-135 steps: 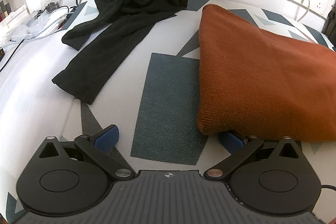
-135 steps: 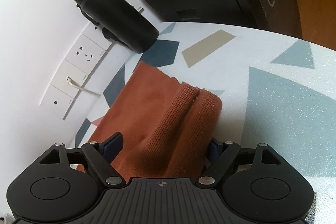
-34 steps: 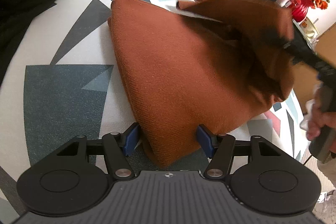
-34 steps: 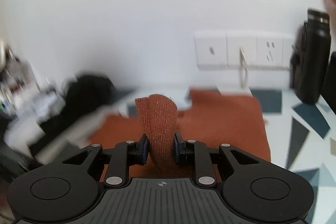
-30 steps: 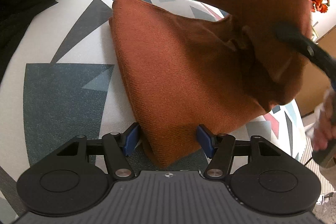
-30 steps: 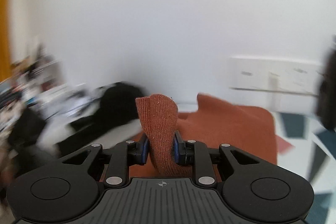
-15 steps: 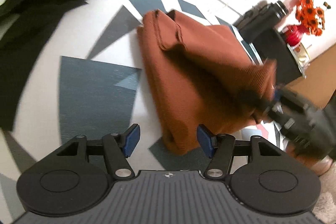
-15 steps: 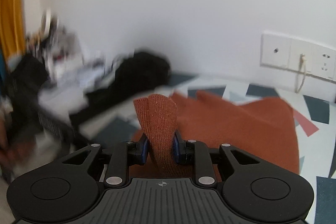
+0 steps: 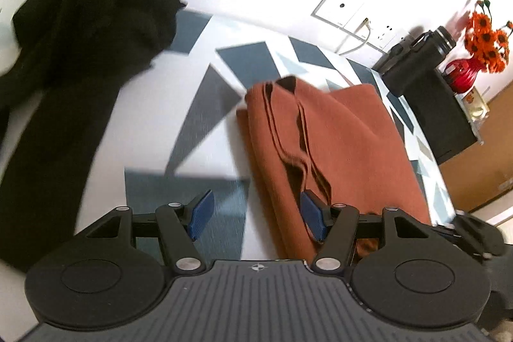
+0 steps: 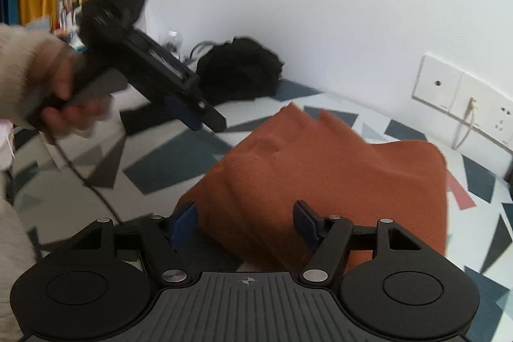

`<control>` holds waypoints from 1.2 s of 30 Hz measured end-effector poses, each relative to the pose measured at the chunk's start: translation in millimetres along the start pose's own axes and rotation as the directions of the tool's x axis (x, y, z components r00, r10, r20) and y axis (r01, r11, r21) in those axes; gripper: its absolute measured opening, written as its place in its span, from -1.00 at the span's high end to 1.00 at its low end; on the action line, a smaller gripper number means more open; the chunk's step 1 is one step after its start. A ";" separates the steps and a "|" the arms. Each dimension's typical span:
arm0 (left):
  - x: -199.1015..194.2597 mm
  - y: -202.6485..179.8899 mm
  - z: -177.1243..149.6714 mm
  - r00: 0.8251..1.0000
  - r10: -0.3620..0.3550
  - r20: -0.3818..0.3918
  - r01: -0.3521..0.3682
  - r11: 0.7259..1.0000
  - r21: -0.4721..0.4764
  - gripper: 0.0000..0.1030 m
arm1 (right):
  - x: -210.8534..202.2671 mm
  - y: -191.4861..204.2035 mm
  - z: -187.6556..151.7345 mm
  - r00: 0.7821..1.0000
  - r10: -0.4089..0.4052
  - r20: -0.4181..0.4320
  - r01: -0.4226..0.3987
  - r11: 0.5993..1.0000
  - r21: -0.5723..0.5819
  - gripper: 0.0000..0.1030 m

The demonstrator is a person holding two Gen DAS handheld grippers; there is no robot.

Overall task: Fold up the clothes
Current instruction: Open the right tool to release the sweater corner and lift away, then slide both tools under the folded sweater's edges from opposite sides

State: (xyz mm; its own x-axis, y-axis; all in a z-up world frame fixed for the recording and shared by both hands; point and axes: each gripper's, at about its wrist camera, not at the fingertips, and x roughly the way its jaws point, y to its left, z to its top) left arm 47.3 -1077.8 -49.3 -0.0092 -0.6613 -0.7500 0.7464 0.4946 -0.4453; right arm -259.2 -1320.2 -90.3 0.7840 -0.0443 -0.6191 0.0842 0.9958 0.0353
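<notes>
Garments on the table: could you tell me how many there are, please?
2: a rust-orange garment, folded, toward the right side near the wall sockets; a black garment, heaped at the far left. Others may lie outside view.

Bare patterned table lies open between the black clothes on the left and the folded orange sweater. A black flask and a red vase crowd the far right corner by the wall sockets. A cable trails over the table's left edge.

Rust-orange sweater on a white tabletop patterned with teal-grey triangles — black garment at ten o'clock
</notes>
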 end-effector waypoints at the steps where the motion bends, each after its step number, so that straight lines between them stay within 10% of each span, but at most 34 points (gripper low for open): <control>1: 2.7 -1.7 4.9 1.000 0.006 -0.001 -0.006 1.000 0.015 -0.18 | -6.2 -4.5 1.9 1.000 0.004 0.018 -0.004 1.000 0.026 -0.21; 8: 14.3 -10.7 11.5 0.999 0.009 -0.039 -0.005 0.997 0.082 -0.18 | 22.6 -17.6 -0.2 1.000 0.013 -0.014 -0.012 0.995 0.100 0.00; 10: 16.7 -10.1 8.1 0.998 0.010 -0.056 -0.005 0.996 0.086 -0.18 | 23.6 -14.9 -4.7 1.000 0.006 -0.020 -0.004 0.997 0.075 0.70; 16: 19.6 -1.1 4.3 0.997 0.014 -0.076 -0.008 0.997 0.073 -0.18 | 3.7 0.8 -14.9 0.996 0.045 -0.080 -0.052 0.994 -0.092 0.82; 21: 23.1 -5.3 6.4 0.997 -0.004 -0.076 0.009 0.998 0.068 -0.18 | 18.0 14.2 -28.4 0.990 0.020 -0.138 -0.037 0.992 -0.120 0.73; 27: 23.1 -12.5 3.0 0.996 -0.026 -0.080 0.031 0.998 0.055 -0.19 | 1.9 14.4 -27.6 0.985 0.051 -0.164 -0.065 0.995 -0.081 0.14; 36: 31.8 -22.0 0.3 0.999 0.002 -0.053 -0.005 0.999 -0.046 -0.58 | -40.1 -70.0 -19.0 0.998 -0.063 -0.032 0.068 0.978 0.197 -0.49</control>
State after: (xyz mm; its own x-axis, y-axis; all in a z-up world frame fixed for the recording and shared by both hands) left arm 30.8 -1109.9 -63.2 -0.0430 -0.6292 -0.7760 0.7150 0.5231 -0.4638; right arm -308.2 -1386.7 -82.8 0.7569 -0.1042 -0.6452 0.2565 0.9553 0.1467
